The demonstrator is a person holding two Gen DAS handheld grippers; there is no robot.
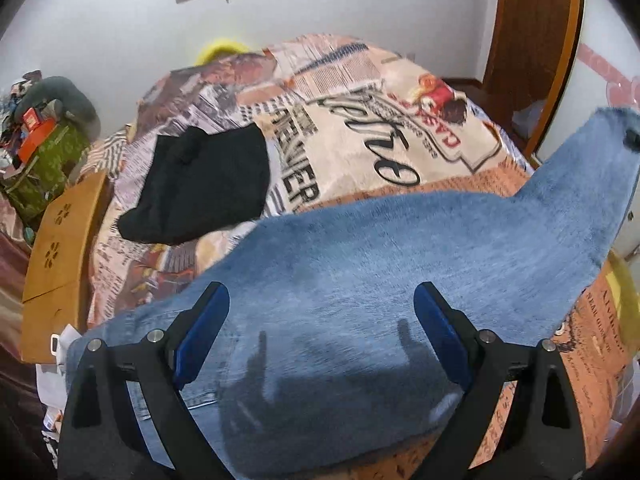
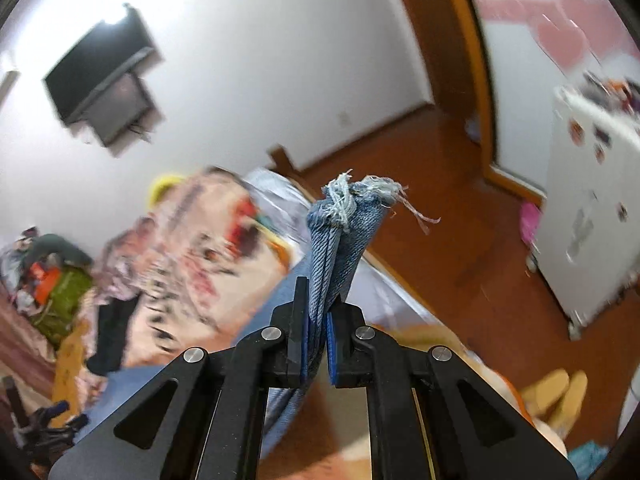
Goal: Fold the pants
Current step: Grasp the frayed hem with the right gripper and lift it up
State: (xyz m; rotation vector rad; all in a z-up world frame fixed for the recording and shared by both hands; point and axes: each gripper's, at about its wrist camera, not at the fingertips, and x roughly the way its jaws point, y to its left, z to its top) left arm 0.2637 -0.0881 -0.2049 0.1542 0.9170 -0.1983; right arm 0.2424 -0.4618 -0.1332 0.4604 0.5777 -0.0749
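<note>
Blue denim pants [image 1: 380, 264] lie across a bed with a newspaper-print cover [image 1: 360, 128]. One leg rises to the upper right, lifted off the bed. My left gripper [image 1: 322, 312] is open just above the pants near the waist end, empty. My right gripper [image 2: 318, 312] is shut on the frayed leg hems [image 2: 352, 208] of the pants and holds them up in the air; the denim hangs down from it toward the bed [image 2: 192, 248].
Folded black pants [image 1: 200, 184] lie on the bed to the left. A wooden bed end [image 1: 60, 256] and a clutter pile [image 1: 44, 148] are at left. A wooden door [image 1: 532, 36], a wall TV [image 2: 100, 88] and a white fridge [image 2: 592, 216] stand around.
</note>
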